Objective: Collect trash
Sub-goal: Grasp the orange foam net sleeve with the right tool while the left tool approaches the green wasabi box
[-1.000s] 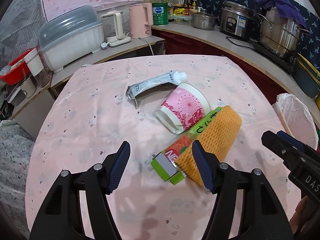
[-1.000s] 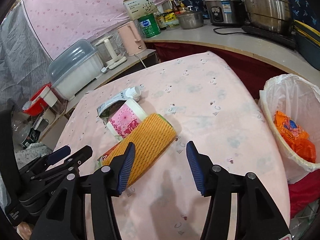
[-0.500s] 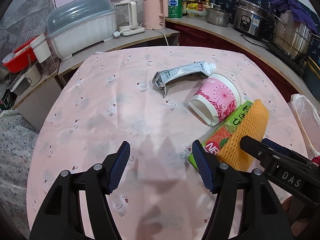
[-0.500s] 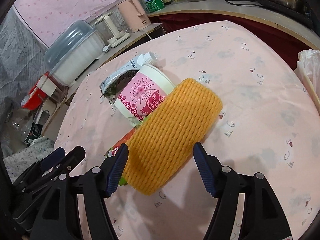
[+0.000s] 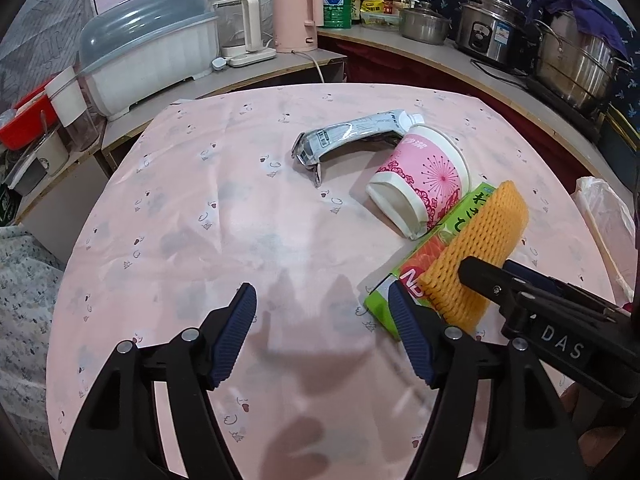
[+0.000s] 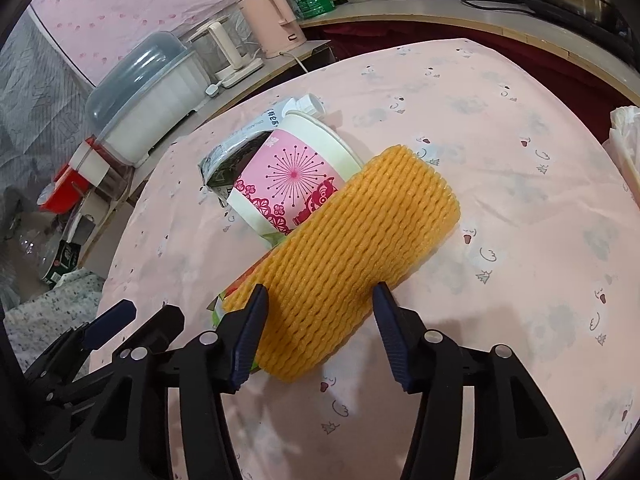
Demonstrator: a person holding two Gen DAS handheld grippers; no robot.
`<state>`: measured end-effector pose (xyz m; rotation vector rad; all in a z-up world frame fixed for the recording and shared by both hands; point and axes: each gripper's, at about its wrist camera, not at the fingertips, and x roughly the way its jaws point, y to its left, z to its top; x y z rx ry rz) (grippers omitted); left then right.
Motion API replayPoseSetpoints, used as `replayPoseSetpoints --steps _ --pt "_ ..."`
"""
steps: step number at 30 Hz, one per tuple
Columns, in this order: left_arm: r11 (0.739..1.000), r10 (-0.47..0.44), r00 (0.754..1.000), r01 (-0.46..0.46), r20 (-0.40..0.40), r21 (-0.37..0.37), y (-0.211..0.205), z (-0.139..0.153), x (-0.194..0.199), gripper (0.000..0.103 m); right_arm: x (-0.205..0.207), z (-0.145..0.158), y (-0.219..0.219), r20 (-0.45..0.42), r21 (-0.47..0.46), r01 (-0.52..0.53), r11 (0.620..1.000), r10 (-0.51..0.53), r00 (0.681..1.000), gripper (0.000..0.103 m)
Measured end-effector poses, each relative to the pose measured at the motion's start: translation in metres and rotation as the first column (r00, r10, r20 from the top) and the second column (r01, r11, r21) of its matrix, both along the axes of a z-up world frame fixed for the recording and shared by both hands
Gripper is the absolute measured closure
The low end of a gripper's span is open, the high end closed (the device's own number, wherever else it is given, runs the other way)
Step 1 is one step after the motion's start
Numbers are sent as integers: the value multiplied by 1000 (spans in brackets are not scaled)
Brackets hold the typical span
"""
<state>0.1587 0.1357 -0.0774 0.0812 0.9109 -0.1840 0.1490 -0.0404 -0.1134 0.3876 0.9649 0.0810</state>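
An orange foam net sleeve (image 6: 344,256) lies on a green carton (image 5: 420,264) on the pink table. My right gripper (image 6: 318,312) is open, its fingers on either side of the sleeve's near end; it also shows in the left wrist view (image 5: 516,280). A pink paper cup (image 6: 288,180) lies on its side behind the sleeve, with a crumpled silver tube (image 5: 348,136) beyond it. My left gripper (image 5: 324,320) is open and empty over bare cloth, left of the carton.
A trash bin with a white bag (image 5: 604,216) stands off the table's right edge. Counters behind hold a dish box (image 5: 148,60), kettles (image 5: 298,16) and steel pots (image 5: 572,60). The pink tablecloth (image 5: 192,216) is bare on the left.
My right gripper has moved forward and down, so its fingers now straddle the orange sleeve. My left gripper has drifted a little further left, away from the carton.
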Motion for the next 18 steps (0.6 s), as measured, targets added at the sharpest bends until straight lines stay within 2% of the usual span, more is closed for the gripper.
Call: replayPoseSetpoints --steps 2,4,7,13,18 --pt "1000 -10 1000 10 -2 -3 -4 -1 -1 38 -2 1 -1 7 -3 -7 1000 7 1000 62" --pt "1000 -21 1000 21 -5 -8 -6 -1 -1 38 -4 3 -1 14 -5 -18 1000 19 1000 77" --pt "999 -38 999 38 -8 -13 -12 -2 -2 37 -6 6 0 20 -28 -34 999 35 999 90" --pt "997 -73 997 73 -5 -18 -27 -1 -4 29 -15 13 -12 44 -40 -16 999 18 999 94" --pt "993 -110 994 110 -5 -37 -41 -1 -2 20 -22 30 -42 96 -56 54 997 -48 994 94"
